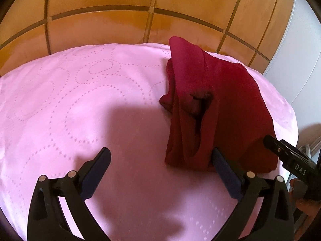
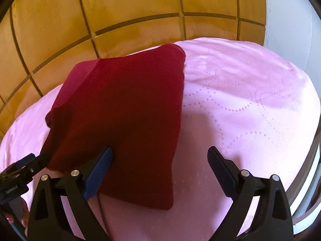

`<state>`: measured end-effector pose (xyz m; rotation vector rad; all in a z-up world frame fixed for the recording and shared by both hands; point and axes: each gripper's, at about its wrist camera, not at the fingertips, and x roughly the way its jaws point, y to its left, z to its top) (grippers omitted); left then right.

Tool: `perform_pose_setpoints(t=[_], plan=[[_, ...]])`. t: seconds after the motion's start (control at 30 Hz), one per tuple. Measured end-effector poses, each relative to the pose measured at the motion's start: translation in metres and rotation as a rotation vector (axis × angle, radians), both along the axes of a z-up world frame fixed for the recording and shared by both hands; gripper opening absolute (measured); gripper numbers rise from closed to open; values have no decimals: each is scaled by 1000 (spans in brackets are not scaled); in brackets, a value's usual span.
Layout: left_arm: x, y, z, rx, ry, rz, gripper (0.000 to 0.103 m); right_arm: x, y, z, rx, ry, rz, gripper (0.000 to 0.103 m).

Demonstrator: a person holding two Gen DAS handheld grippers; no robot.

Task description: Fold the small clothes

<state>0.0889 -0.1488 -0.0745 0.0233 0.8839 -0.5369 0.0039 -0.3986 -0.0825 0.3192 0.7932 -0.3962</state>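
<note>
A dark red garment [image 1: 202,104] lies on the pink quilted cover [image 1: 70,100], bunched in long folds on its left side. My left gripper [image 1: 160,152] is open just above the cover, and its right finger [image 1: 222,164] is at the garment's near edge, with nothing between the pads. In the right wrist view the same garment [image 2: 124,110] looks like a flat folded panel. My right gripper [image 2: 160,150] is open over its near right corner, with the left finger [image 2: 102,162] above the cloth and the right finger [image 2: 218,164] over bare cover.
The pink cover [image 2: 250,100] drops off at a rounded far edge to an orange tiled floor [image 2: 130,4]. A white wall or cabinet [image 2: 284,16] stands at the right. A thin dark cable [image 2: 100,206] runs by my right gripper. A hand [image 1: 305,202] shows at the frame's right edge.
</note>
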Motion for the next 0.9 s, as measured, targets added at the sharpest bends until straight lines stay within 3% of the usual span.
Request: perform_pose_setpoints(t=[0.43,0.6,0.9], plan=[[-54,13,19,114,-171,55,101,-33,33,23,-38,-41,5,99],[-71,26,27,90,-176,96,101,-45,47,26,-70,-57,-1,99],[-84,38,30,120,-172,173,101,-70,54,30,-90,-76,-47,99]])
